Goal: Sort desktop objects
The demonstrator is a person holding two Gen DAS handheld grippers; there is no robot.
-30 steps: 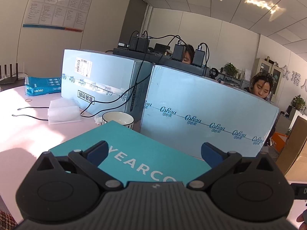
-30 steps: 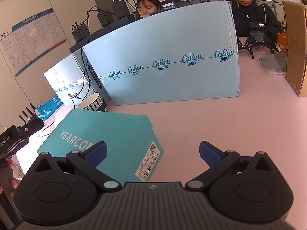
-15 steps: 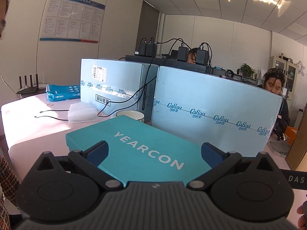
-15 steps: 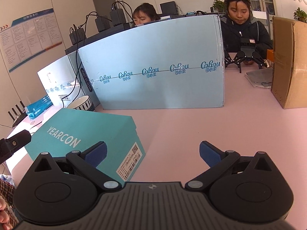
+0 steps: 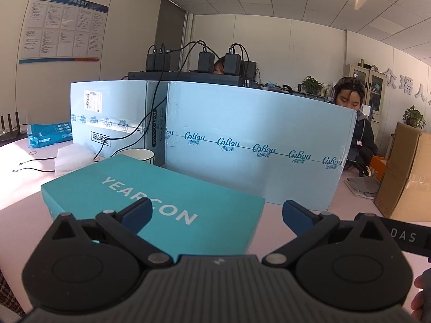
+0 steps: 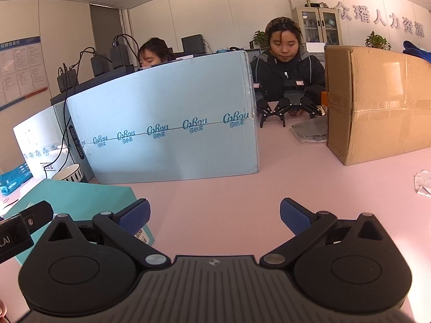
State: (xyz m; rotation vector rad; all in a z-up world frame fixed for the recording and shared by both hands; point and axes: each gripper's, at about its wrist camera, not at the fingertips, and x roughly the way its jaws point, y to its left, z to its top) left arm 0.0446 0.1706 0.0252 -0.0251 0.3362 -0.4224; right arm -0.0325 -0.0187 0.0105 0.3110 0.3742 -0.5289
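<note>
Both hand-held grippers hung wide and empty over the pink tabletop (image 6: 269,177).

Since half a second before, the right hand-held gripper (image 6: 214,216) had swung rightward: the flat teal cardboard box lettered YEARCON (image 5: 150,196) slid to the lower left of its frame, and a brown taped carton (image 6: 377,102) came fully into the upper right. The left hand-held gripper (image 5: 216,214) viewed the teal box lying lid-shut at centre-left. Behind it, mid-frame, stood a white ceramic mug (image 5: 137,154), contents hidden, against tall pale-blue cartons (image 5: 256,145). The office room had a white tiled ceiling and a wall poster at upper left (image 5: 63,27).
</note>
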